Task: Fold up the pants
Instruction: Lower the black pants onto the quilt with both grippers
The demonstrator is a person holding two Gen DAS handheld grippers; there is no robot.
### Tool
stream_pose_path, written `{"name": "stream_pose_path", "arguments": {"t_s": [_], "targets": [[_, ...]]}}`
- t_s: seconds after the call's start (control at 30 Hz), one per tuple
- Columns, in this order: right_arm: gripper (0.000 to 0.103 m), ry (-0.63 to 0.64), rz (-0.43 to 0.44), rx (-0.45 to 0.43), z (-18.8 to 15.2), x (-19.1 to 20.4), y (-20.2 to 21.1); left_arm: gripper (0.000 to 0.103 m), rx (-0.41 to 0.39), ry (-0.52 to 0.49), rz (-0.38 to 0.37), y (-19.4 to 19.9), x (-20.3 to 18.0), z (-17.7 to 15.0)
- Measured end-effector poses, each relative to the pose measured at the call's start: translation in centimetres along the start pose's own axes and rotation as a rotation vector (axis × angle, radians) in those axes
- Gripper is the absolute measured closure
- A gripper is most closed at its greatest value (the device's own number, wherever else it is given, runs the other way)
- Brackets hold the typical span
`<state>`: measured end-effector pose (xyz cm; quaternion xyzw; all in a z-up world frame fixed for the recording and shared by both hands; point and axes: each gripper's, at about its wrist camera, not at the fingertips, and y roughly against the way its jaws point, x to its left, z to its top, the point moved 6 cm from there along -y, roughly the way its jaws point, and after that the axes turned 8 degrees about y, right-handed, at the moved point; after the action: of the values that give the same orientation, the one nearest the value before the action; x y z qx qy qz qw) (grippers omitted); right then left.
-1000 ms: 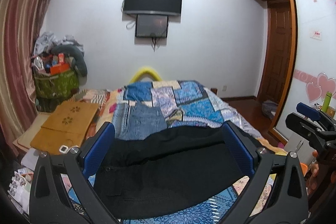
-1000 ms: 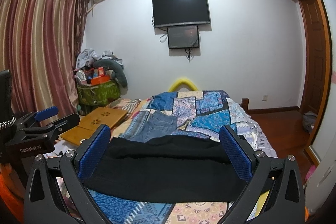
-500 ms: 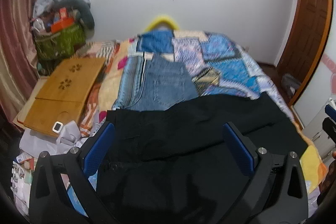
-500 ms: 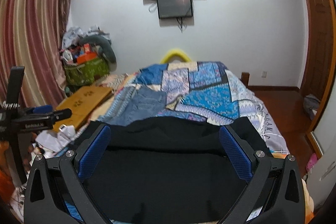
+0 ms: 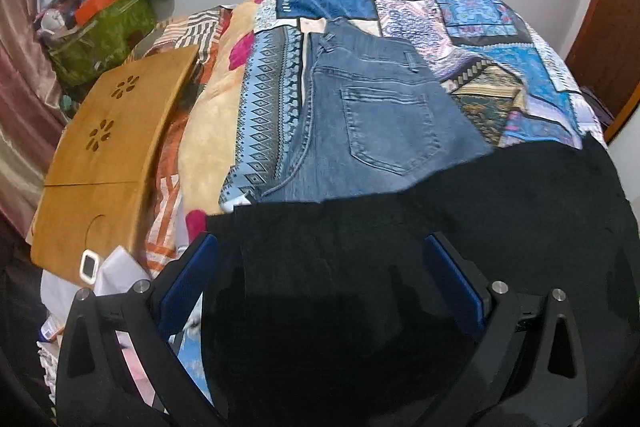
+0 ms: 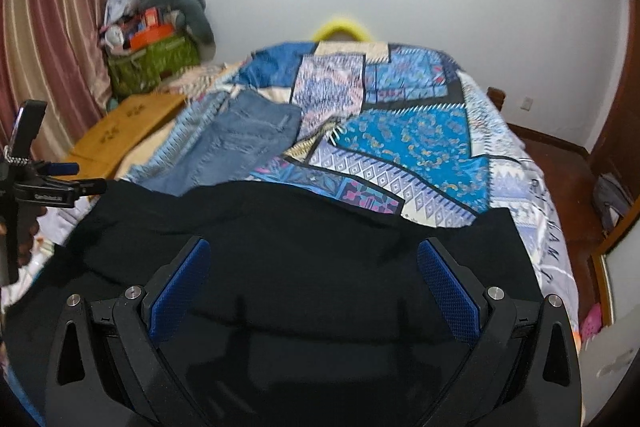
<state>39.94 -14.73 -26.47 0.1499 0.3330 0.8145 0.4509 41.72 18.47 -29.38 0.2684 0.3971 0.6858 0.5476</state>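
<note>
Black pants lie spread across the near end of the bed; they also fill the lower half of the right wrist view. My left gripper is open, its blue-padded fingers wide apart just above the pants' left part. My right gripper is open too, hovering over the pants' right part, nothing between its pads. The left gripper shows at the left edge of the right wrist view.
Folded blue jeans lie on the patchwork quilt beyond the black pants. A wooden lap table sits left of the bed, with a green bag of clutter behind it. The bed's right edge drops to a wooden floor.
Both grippers have tilted down and moved forward toward the bed, so the black pants now fill much more of each view. Both stayed open.
</note>
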Motion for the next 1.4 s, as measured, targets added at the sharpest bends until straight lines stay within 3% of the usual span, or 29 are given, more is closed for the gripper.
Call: {"name": "stream_pose_path", "arguments": {"t_s": [0.17,0.23,0.3,0.4,0.57,0.63,0.67,0.77,0.83,0.93,1.03,1.1,1.23,1.27,1.4], "targets": [[0.0,-0.022,0.106,0.118,0.3,-1.4,-5.0,0.002,0.053,0.009,0.008,-3.5,1.6,0.5],[0.0,-0.03,0.121,0.151,0.3,-1.9,-6.5,0.012,0.066,0.003,0.038,-4.7,2.4,0.7],[0.001,-0.022,0.127,0.175,0.3,-2.3,-7.7,0.018,0.12,0.01,0.012,-6.0,3.1,0.5],[0.003,0.006,0.127,0.191,0.5,-2.6,-8.6,0.028,0.156,0.033,0.024,-7.3,4.5,0.2],[0.011,0.003,0.179,0.175,1.6,-2.7,-9.5,0.032,0.16,0.038,0.022,-8.4,5.3,-0.1],[0.015,0.022,0.178,0.188,1.6,-2.4,-10.2,0.038,0.163,0.03,0.032,-8.8,5.2,-0.1],[0.022,0.03,0.179,0.198,1.9,-2.4,-10.8,0.046,0.162,0.029,0.039,-8.8,5.2,0.0],[0.023,0.052,0.171,0.2,1.8,-2.0,-11.4,0.066,0.153,0.049,0.051,-8.6,5.6,0.1],[0.031,0.068,0.181,0.195,1.8,-1.8,-11.2,0.072,0.157,0.082,0.029,-8.4,6.2,0.2],[0.05,0.082,0.199,0.184,1.6,-1.5,-11.0,0.077,0.16,0.105,0.007,-8.1,6.5,0.0],[0.07,0.113,0.192,0.182,1.3,-0.8,-10.8,0.081,0.156,0.115,0.003,-7.3,6.5,-0.4],[0.088,0.132,0.181,0.188,1.0,-0.3,-10.6,0.083,0.147,0.123,-0.008,-6.5,6.7,-0.7],[0.094,0.147,0.156,0.193,0.6,-0.2,-10.2,0.085,0.112,0.138,-0.038,-4.4,6.8,-0.7],[0.095,0.139,0.155,0.19,0.6,-0.2,-9.9,0.094,0.083,0.125,-0.042,-3.3,6.5,-0.5],[0.097,0.119,0.127,0.143,1.4,-0.6,-8.2,0.093,0.007,0.092,-0.031,-0.2,5.8,0.9]]}}
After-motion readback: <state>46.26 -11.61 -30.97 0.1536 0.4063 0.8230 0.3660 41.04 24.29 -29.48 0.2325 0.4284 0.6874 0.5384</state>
